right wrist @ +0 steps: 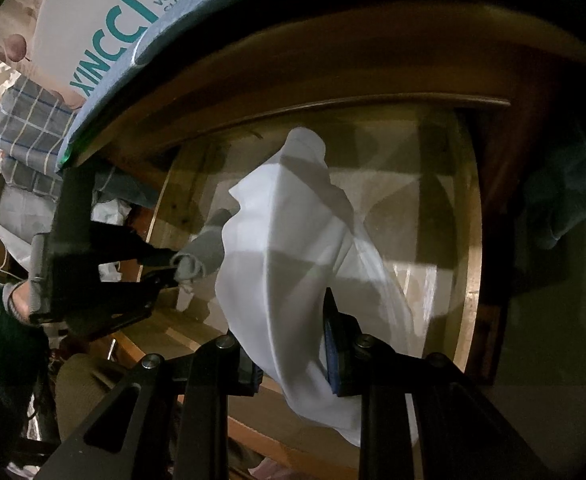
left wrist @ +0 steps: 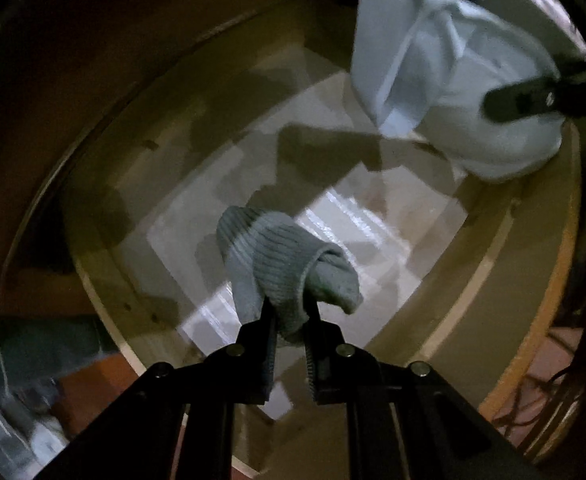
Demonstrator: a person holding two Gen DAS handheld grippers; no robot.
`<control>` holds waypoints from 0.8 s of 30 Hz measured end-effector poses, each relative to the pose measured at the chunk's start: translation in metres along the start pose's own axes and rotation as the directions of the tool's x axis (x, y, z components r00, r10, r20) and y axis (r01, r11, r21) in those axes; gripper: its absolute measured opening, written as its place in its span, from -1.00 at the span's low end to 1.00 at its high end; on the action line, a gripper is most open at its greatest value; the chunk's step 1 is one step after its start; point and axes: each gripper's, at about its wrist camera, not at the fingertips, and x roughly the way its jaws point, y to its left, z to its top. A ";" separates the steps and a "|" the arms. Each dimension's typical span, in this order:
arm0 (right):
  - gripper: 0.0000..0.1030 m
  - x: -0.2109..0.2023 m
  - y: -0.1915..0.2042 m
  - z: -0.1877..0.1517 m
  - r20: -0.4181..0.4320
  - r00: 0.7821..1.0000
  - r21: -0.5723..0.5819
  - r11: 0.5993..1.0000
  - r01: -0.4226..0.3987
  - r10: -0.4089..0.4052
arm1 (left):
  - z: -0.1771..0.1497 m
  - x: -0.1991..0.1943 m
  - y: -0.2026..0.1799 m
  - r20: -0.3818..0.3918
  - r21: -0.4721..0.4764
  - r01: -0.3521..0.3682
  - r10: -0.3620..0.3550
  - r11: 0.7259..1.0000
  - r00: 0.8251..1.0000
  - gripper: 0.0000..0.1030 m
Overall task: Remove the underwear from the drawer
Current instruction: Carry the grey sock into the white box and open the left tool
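left gripper (left wrist: 290,312) pinching grey ribbed garment (left wrist: 281,264), bunched, hanging down above drawer floor | right gripper (right wrist: 293,344) pinching white cloth (right wrist: 293,248), long way top-to-bottom, over open drawer (right wrist: 469,240), far right

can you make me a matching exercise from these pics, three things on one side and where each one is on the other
Things:
1. grey ribbed knit garment
2. white smooth cloth garment
3. white box with teal lettering

Places:
A. on top of the cabinet, above the drawer
B. pinched in the left gripper
C. pinched in the right gripper

Pairs: 1-B, 2-C, 3-A
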 end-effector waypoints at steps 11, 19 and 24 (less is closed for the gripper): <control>-0.55 0.002 0.001 0.000 -0.010 1.000 -0.006 1.000 0.010 -0.010 | -0.027 -0.023 -0.018 0.106 -0.147 -0.004 0.020 0.989 0.994 -0.76; -0.55 0.005 0.002 0.001 -0.018 1.000 -0.012 1.000 0.020 -0.020 | -0.030 -0.056 -0.034 0.141 -0.172 -0.055 0.080 0.984 0.987 -0.76; -0.55 0.005 0.003 -0.001 -0.012 0.999 -0.015 0.999 0.038 -0.038 | -0.028 -0.077 -0.038 0.166 -0.235 -0.074 0.115 0.969 0.979 -0.76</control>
